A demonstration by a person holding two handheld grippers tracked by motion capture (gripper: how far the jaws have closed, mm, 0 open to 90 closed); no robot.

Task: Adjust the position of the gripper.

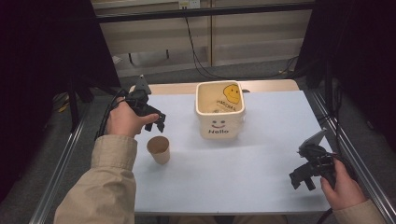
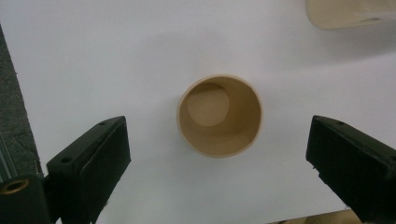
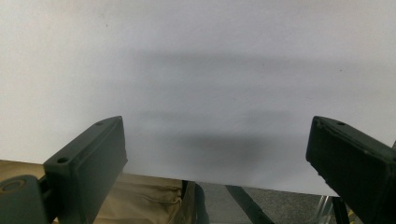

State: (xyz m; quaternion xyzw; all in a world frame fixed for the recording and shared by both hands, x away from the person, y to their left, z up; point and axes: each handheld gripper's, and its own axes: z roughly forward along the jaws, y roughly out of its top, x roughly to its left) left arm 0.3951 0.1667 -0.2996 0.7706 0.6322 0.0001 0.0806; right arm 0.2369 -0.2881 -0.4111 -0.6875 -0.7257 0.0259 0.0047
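From the high view, my left gripper (image 1: 156, 122) hovers just above the small tan paper cup (image 1: 159, 149), which stands upright on the white table sheet (image 1: 261, 140), left of the cream plastic bin with a smiley face and "Hello" (image 1: 220, 116); my right gripper (image 1: 302, 179) waits well apart near the sheet's right edge. In the left gripper view my jaws stand wide apart, the cup's empty mouth (image 2: 219, 115) centred between them. In the right gripper view my jaws also gape over bare sheet (image 3: 201, 70). I judge I am lining up the grasp; next I must lower and close evenly on the cup's thin wall without crushing it.
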